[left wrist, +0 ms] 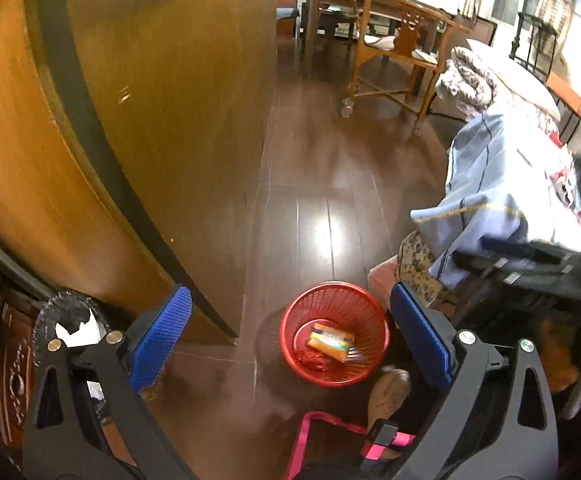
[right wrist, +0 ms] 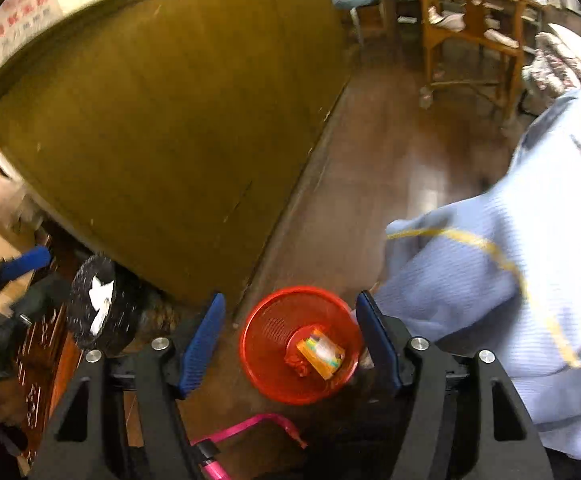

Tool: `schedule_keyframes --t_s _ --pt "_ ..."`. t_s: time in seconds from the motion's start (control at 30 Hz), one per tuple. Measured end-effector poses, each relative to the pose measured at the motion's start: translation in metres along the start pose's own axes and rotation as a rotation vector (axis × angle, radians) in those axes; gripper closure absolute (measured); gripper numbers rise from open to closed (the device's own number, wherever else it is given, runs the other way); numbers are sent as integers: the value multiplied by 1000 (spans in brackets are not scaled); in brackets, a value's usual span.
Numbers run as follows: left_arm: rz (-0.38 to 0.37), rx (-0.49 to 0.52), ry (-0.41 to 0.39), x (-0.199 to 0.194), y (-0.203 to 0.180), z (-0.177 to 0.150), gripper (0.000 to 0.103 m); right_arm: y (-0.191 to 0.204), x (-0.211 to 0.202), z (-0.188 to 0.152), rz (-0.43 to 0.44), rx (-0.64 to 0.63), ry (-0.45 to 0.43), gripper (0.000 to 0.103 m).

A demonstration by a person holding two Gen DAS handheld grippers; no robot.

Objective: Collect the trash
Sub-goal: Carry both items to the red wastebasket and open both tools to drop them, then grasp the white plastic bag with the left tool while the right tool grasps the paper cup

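Trash, an orange carton [left wrist: 330,341], lies in the red mesh wastebasket [left wrist: 290,340] on the floor below us, so our left gripper [left wrist: 290,336] and right gripper [right wrist: 290,340] hover above it wide and empty.

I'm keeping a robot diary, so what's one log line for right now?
left gripper: open, empty | right gripper: open, empty | orange box: inside red basket | basket: on floor

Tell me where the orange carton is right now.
The orange carton lies at the bottom of the red mesh basket on the dark wood floor, low and centre in both wrist views, between the brown cabinet and the bed's blue cover.
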State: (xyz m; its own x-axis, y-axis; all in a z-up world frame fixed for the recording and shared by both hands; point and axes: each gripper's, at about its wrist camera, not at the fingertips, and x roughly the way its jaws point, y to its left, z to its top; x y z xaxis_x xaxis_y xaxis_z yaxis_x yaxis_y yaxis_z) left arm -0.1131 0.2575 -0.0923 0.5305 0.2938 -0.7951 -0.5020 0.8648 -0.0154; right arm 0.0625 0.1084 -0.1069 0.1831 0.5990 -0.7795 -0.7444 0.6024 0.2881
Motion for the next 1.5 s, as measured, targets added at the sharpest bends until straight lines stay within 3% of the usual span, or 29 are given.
schedule_keyframes --t_s 0.17,0.33,0.43,0.57,0.77,0.9,0.97,1.27,1.4,1.5 --pt "1 60 -19 -1 -17 -3 7 -22 -36 0 -47 63 -121 19" --pt "0 112 -74 -12 -47 0 7 -49 -92 -10 -169 119 -294 6" --pt "-28 143 -95 -17 -67 2 7 -72 -126 -23 -198 152 -401 6" --pt "-48 206 -84 -15 -100 1 7 -114 -162 -41 -272 248 -462 6" --pt "-88 310 -43 -7 -162 1 7 -184 -207 -83 -435 377 -502 6" --pt "-227 349 11 1 -207 8 7 -231 -228 -113 -493 470 -511 6" --pt "-260 349 28 7 -222 13 7 -252 -235 -123 -498 512 -515 6" --pt "-384 383 -4 28 -314 73 7 -274 -239 -125 -523 552 -530 6" --pt "-389 405 -54 38 -344 105 7 -278 -242 -128 -532 555 -527 6" --pt "-376 394 -70 50 -345 123 7 -284 -245 -128 -519 559 -536 6"
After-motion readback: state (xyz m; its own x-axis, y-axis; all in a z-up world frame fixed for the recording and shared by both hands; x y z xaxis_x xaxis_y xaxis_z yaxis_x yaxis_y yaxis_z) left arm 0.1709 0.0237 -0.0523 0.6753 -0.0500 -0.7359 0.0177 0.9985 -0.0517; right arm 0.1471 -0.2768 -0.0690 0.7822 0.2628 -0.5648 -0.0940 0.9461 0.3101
